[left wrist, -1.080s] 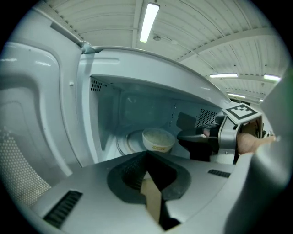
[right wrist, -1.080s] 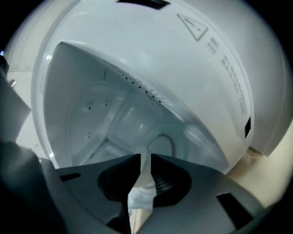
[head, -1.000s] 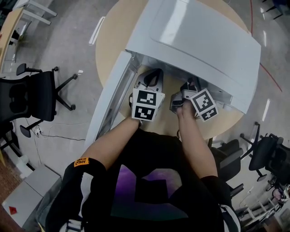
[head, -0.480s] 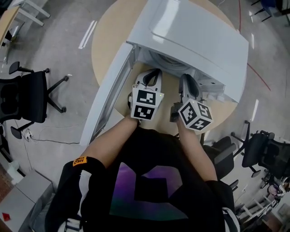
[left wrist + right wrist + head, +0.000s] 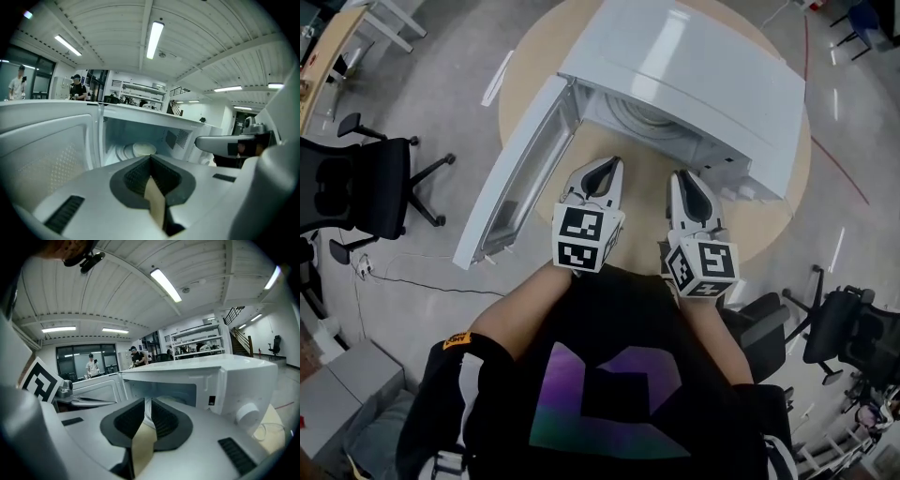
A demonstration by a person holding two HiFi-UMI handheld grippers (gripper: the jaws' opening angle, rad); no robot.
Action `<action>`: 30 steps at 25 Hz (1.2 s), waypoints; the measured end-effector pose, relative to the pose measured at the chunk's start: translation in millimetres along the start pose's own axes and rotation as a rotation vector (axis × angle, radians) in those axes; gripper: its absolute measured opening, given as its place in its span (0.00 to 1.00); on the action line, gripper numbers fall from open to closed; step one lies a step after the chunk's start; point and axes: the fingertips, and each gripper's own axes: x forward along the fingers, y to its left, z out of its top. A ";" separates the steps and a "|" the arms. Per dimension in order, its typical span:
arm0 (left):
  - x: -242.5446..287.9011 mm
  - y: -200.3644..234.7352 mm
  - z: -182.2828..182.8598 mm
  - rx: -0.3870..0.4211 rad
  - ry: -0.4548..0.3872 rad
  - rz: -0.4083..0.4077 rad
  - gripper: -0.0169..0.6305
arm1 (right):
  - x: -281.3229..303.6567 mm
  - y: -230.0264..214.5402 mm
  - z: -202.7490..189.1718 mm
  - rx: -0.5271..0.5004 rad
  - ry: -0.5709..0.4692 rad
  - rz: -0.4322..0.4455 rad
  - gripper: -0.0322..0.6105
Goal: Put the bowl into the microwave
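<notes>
The left tool (image 5: 606, 170) is hovering just in front of the open microwave (image 5: 694, 75). Its jaws are pressing together at the tips with nothing between them. In the left gripper view only a sliver of the tan surface (image 5: 517, 103) is showing through behind the dark pads (image 5: 136, 176). The right tool (image 5: 685, 180) is hanging beside it, the two near each other but not touching. Its jaws are likewise closing on nothing, tips meeting over the surface. Neither tool is touching the microwave or the surface.

The bowl (image 5: 144, 149) is sitting inside the microwave's cavity, well apart from both tools, pale and round against the back wall. The microwave door (image 5: 520, 178) is standing wide open to the left tool's side, its mesh window facing the left gripper view. The person's forearms are reaching forward from a black shirt (image 5: 609, 375), each hand hidden under its marker cube. Black office chairs (image 5: 356, 197) are standing on the floor around the round surface.
</notes>
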 end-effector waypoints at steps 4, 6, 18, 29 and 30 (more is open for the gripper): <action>-22.9 -29.2 1.2 0.005 -0.028 0.015 0.10 | -31.3 -3.1 7.6 -0.025 -0.023 0.036 0.14; -33.7 -44.2 -1.5 0.008 -0.036 0.028 0.10 | -48.6 -3.8 7.2 -0.030 -0.028 0.057 0.14; -100.0 -126.3 -21.3 0.020 -0.098 0.076 0.10 | -140.3 2.8 -9.2 -0.070 -0.049 0.153 0.09; -144.0 -162.0 -55.3 0.023 -0.103 0.134 0.10 | -183.6 11.9 -42.7 -0.092 -0.002 0.217 0.08; -148.2 -163.7 -56.8 0.024 -0.105 0.141 0.10 | -186.4 13.2 -45.2 -0.090 0.001 0.223 0.08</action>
